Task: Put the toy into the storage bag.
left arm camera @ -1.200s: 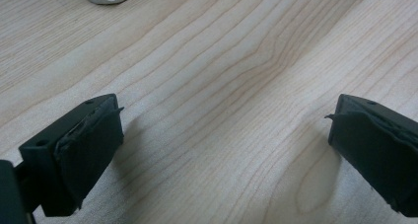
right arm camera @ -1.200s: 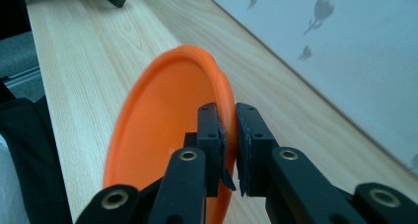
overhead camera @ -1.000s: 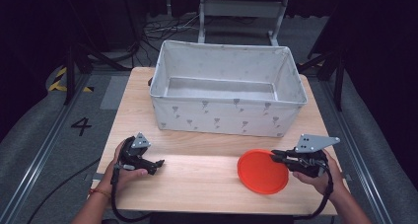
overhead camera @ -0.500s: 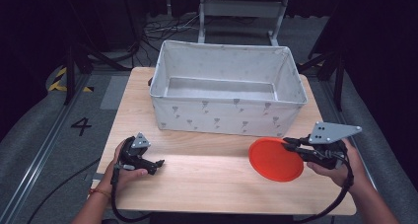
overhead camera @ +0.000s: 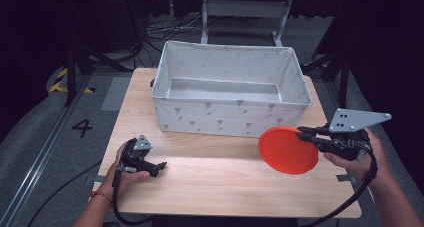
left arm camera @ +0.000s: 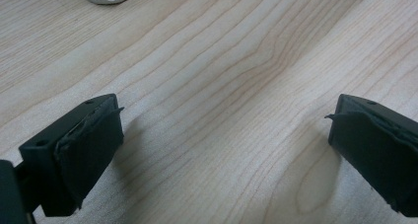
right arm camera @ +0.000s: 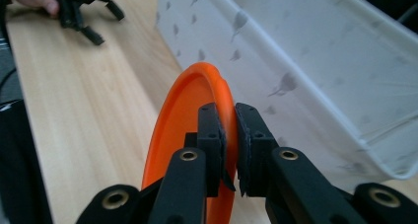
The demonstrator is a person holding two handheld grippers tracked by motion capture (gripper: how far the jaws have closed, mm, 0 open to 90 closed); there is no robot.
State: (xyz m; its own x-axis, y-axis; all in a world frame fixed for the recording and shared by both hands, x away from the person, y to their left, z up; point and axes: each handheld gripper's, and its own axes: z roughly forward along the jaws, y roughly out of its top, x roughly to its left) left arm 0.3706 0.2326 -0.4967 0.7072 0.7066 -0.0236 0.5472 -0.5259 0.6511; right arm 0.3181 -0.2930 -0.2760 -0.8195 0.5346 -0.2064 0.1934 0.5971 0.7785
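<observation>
- Right hand-held gripper (overhead camera: 306, 134) clenched on the rim of the orange plate (overhead camera: 287, 149), holding it tilted and clear of the surface (overhead camera: 225, 179), by the right edge, just in front of the fabric bin (overhead camera: 230, 112); probably headed into it.
- Left hand-held gripper (overhead camera: 159, 166) released, grasping nothing, parked near the front left corner.
- Light wood surface; dark room, cables on the floor.

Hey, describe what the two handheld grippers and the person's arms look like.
Both grippers are black with two blocky black jaws. The right gripper carries a grey three-cornered plate with small holes and brass-coloured pivot pins; the left gripper has a smaller grey plate. A black cable trails from each. Forearms are bare of sleeves; the left wrist wears a thin orange band.
</observation>
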